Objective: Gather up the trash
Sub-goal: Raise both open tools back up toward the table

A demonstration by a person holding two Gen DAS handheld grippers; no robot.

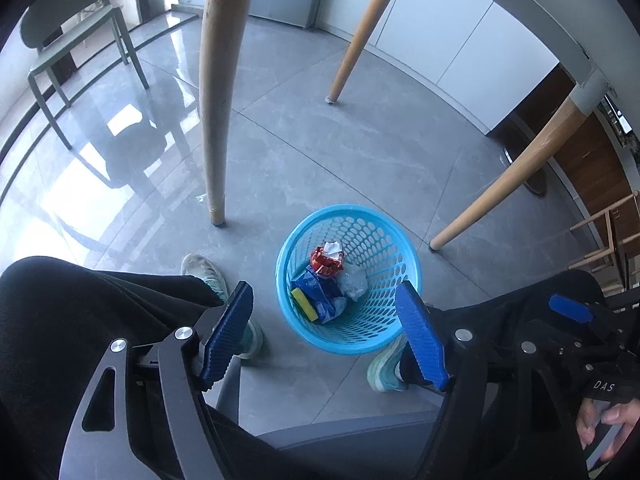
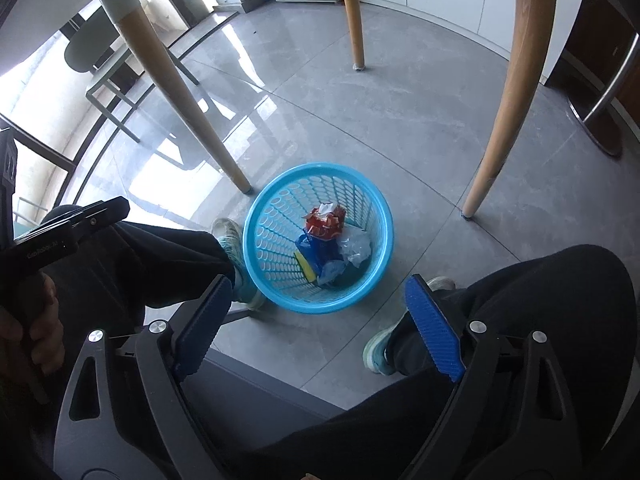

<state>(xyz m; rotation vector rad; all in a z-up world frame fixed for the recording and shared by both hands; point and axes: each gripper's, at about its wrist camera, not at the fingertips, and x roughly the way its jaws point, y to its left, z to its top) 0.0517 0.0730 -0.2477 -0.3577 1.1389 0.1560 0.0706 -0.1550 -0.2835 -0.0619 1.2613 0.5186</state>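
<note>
A blue perforated plastic basket stands on the grey floor between the person's feet; it also shows in the right wrist view. Inside lie a red wrapper with white tissue, a blue packet, a yellow sponge and clear plastic. The same trash shows in the right wrist view: red wrapper, blue packet, clear plastic. My left gripper is open and empty above the basket. My right gripper is open and empty above the basket's near rim.
Wooden table legs stand around the basket under a white tabletop. A grey-green chair stands far left. The person's legs and sneakers flank the basket. The right gripper's body shows at the right edge.
</note>
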